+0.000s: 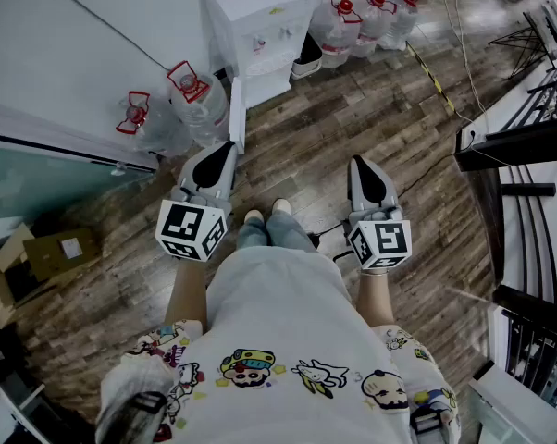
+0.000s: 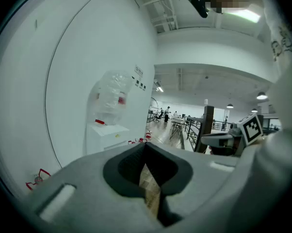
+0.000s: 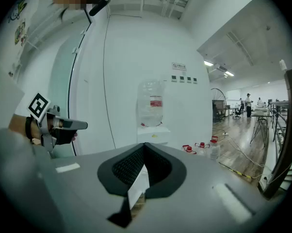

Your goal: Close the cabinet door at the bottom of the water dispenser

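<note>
The cabinet door (image 1: 237, 109) at the foot of the white water dispenser (image 1: 260, 26) stands swung out, edge-on toward the person, over the floor (image 1: 352, 118) of dark wood planks. The dispenser is backed against a plain white wall (image 1: 93, 26) and carries an upturned clear bottle (image 3: 151, 103) on top. Large water bottles with red caps stand on the floor on either side of it: two to its left (image 1: 200, 100) and a row to its right (image 1: 339, 28).

The left gripper (image 1: 225, 146) and right gripper (image 1: 362, 162) are held out side by side in the air, short of the dispenser, each tilted slightly down. Both have their jaws pressed together with nothing between them.

A cable (image 1: 433, 80) with yellow and black striping runs across the planks to the right. A dark metal railing (image 1: 538, 109) lines that side, and beyond it the room opens into a long hall with tables and ceiling lamps. To the left are a glass partition (image 1: 38, 178) and cardboard boxes (image 1: 61, 252).
</note>
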The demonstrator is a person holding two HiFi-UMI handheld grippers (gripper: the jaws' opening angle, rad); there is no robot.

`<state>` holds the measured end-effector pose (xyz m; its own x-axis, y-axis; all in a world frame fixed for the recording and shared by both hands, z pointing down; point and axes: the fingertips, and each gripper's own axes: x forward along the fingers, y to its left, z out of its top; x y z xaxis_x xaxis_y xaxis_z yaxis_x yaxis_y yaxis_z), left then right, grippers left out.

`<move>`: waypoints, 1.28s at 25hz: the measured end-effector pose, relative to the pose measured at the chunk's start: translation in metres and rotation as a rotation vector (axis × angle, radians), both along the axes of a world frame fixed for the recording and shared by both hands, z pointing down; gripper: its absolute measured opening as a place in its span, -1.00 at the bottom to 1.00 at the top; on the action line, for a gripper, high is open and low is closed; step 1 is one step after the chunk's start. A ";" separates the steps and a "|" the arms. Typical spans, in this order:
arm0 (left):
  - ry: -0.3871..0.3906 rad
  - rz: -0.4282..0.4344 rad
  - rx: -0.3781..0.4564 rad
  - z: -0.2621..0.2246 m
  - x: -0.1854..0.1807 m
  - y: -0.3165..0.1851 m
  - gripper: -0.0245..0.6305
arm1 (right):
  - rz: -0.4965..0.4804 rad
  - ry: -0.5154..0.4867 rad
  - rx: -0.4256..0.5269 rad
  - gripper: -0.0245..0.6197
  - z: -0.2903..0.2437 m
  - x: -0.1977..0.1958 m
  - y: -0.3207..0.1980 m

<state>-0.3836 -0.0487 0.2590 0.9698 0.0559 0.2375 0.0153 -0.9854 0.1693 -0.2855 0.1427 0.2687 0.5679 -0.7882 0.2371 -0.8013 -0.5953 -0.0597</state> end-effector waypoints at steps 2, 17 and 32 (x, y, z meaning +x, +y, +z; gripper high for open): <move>0.000 -0.001 0.005 -0.001 0.002 0.003 -0.93 | 0.003 0.004 0.008 -0.91 -0.002 0.003 0.004; 0.031 -0.081 0.025 -0.015 0.035 0.014 -0.79 | -0.085 0.003 0.099 -0.75 -0.017 0.030 0.019; -0.001 -0.048 0.026 -0.005 0.089 -0.004 -0.56 | -0.065 -0.064 0.131 -0.50 -0.003 0.079 0.004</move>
